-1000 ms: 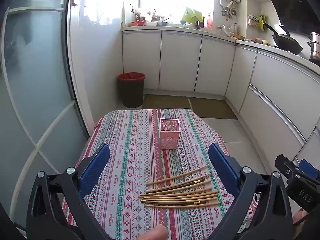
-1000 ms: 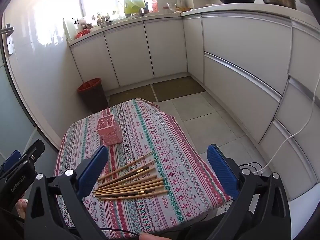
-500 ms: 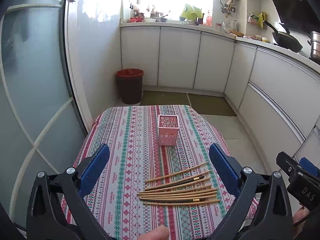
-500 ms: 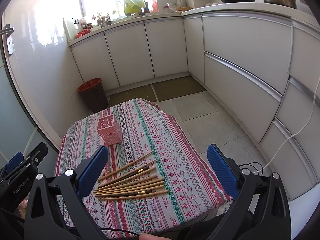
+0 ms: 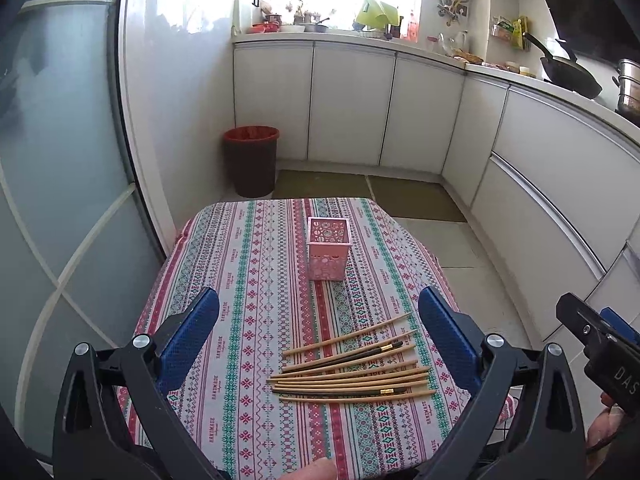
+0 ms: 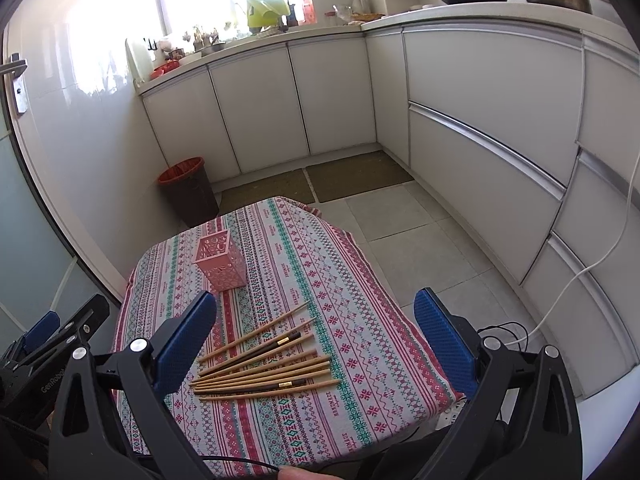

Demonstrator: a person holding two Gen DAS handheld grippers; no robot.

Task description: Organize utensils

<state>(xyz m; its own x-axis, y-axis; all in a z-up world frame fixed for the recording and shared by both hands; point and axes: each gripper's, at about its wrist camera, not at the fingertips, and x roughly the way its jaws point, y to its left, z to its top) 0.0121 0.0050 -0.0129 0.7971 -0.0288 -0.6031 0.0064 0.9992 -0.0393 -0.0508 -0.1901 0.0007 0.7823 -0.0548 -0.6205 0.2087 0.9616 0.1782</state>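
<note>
With the worktop's (image 5: 248,248) near edge cut off, both the left hand-held gripper (image 5: 318,338) and right hand-held gripper (image 6: 316,334) hover spread wide above the chopsticks (image 5: 352,368), empty.

"HANDMADE" is being shown repeatedly along the stripes of the tablecloth (image 5: 256,280) covering the desk. "DAS" is being displayed on the right hand-held gripper (image 5: 612,364) in the left wrist view, and "GenRobot", partly cut off, on the left hand-held gripper (image 6: 52,360) in the right wrist view.
</note>
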